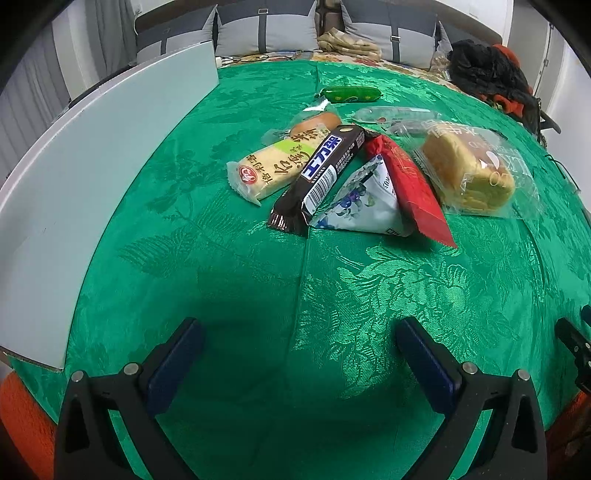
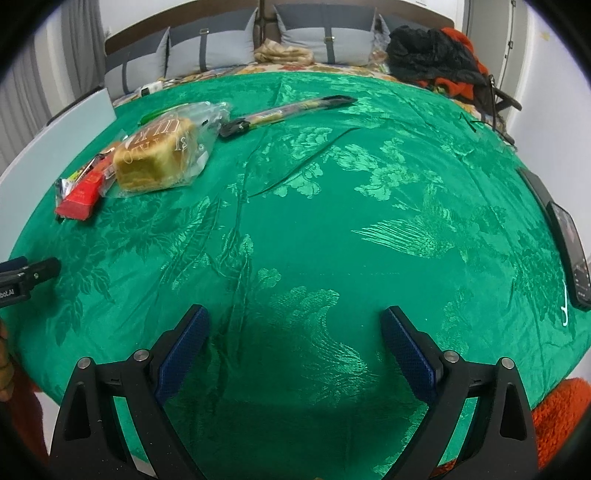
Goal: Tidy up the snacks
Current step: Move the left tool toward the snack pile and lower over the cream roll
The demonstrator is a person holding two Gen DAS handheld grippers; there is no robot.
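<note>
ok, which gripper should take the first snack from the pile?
Left. The open left gripper faces the dark chocolate bar wrapper straight ahead; from the open right gripper the pile lies far left, past the clear-bagged bread loaf.

You are in a home, in a living room or bedroom by the look of it. Your table wears a green brocade cloth (image 2: 369, 229) with woven flowers. Behind it runs a padded bench or headboard lined with grey cushions (image 1: 264, 31), a folded blanket (image 1: 349, 44) between them. Clothes (image 2: 436, 55) lie heaped at the far right, curtains (image 1: 110, 33) hang on the left, and a phone (image 2: 569, 251) rests at the table's right edge.
</note>
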